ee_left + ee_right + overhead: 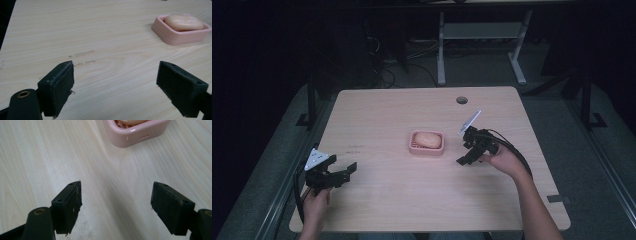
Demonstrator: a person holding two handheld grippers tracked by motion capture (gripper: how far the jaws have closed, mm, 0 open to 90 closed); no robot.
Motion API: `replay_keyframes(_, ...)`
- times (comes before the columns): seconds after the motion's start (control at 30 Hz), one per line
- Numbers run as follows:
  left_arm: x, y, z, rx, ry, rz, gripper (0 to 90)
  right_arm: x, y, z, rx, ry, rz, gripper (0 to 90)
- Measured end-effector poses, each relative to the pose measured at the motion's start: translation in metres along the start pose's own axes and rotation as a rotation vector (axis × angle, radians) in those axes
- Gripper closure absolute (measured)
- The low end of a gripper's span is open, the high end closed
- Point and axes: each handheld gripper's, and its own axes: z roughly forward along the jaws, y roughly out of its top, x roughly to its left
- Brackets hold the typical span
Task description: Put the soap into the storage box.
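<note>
A pink soap dish [427,148] stands at the middle of the wooden table, with a pale peach soap bar [427,140] lying in it. The left gripper view has the dish [180,37] and soap [183,22] at its upper right; the right gripper view catches a corner of the dish [130,135] at its top. My left gripper [343,169] hovers open near the table's front left, well away from the dish, nothing between its jaws. My right gripper [464,159] is open too, just right of the dish and pointing down at bare table.
The light wood table [382,200] has a round cable hole [461,100] at the back right and faint scuff marks [83,53] left of centre. A white desk frame [479,35] stands on the dark floor behind.
</note>
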Motion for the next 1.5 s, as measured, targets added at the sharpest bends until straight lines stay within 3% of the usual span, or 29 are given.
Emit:
replay_keyframes(0.83,0.0,-0.001,0.0,0.012,-0.002,0.013,14.3,0.008,-0.038,0.0,-0.018,0.0,0.032,24.3)
replay_keyframes(1.5,-0.003,-0.001,0.002,0.016,-0.006,0.018,14.2,0.02,-0.077,-0.002,-0.043,0.0,0.094,24.3)
